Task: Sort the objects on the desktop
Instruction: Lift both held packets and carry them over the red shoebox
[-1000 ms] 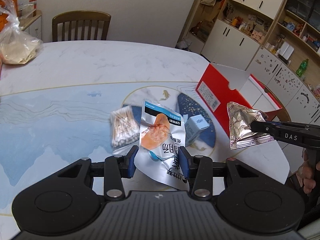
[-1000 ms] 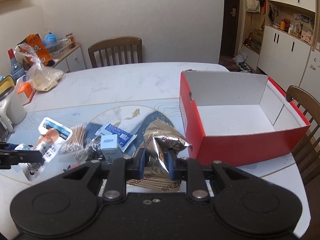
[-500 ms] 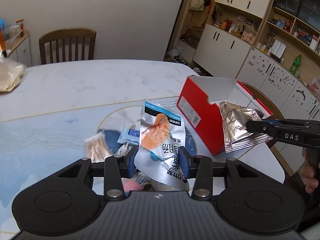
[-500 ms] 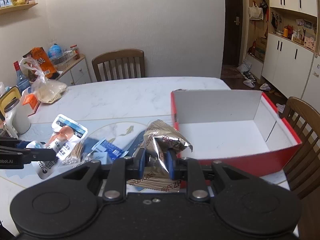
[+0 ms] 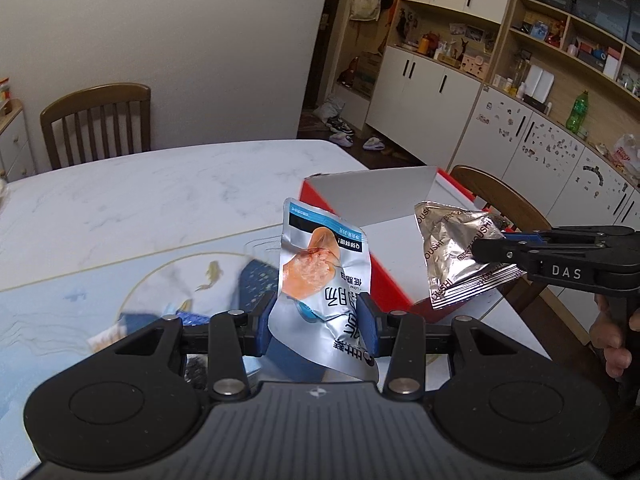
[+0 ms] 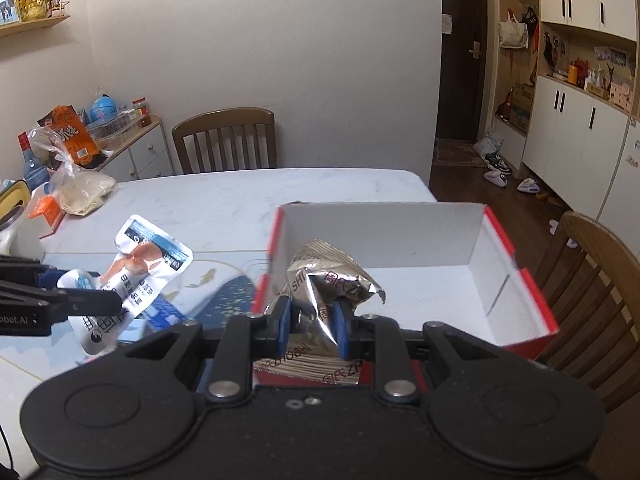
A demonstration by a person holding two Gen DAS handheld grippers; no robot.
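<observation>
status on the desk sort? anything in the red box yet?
Done: nothing visibly. The red box shows only bare white floor.
In hand: the left hand-held gripper is shut on the white snack pouch; the right hand-held gripper is shut on the foil packet, held at the box's near edge.
Left: both drops, plus blurred small items on the table.

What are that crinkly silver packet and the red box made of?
The crumpled silver snack packet looks like metallised foil film: mirror-shiny with sharp creases. The open red box seems to be cardboard: matte white inside, thin flat walls, glossy red outside.
</observation>
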